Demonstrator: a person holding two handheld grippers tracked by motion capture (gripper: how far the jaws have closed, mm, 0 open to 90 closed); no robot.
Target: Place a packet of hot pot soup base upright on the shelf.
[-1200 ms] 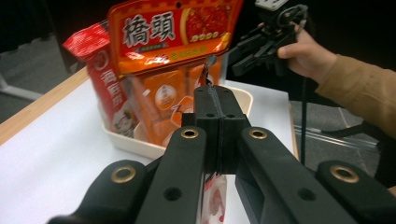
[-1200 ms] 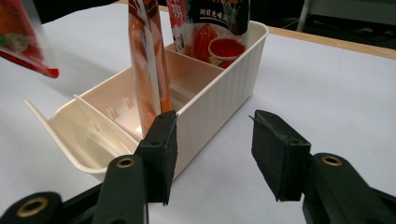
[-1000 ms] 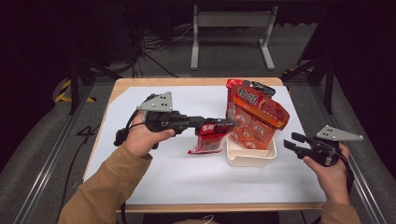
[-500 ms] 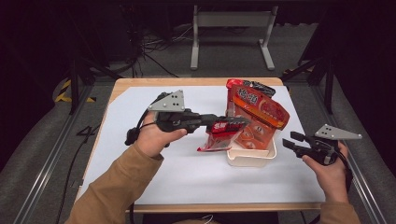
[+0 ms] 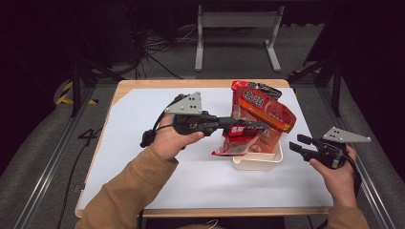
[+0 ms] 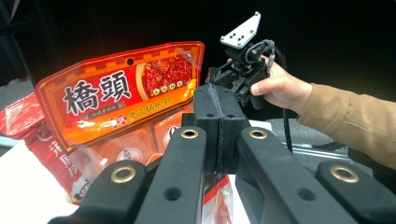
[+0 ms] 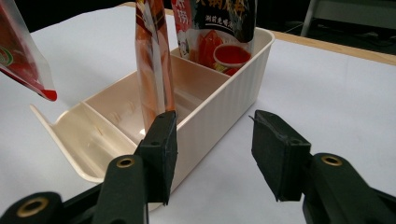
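Carrying a red sauce pouch [image 5: 237, 140] pinched in its pressed-together jaws, the left gripper [image 5: 246, 127] holds it just above the front of the cream divided bin [image 5: 258, 163], probably to file it upright like the others. Right gripper [image 5: 295, 144] waits beside the bin on the counter [image 5: 143, 119], jaws spread, empty. Count: two grippers, one bin, at least three pouches inside plus the carried one.

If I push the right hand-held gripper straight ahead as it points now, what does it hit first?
Most likely the cream bin: the open right hand-held gripper points at its ribbed side wall, with bare white table between. Depth is uncertain.
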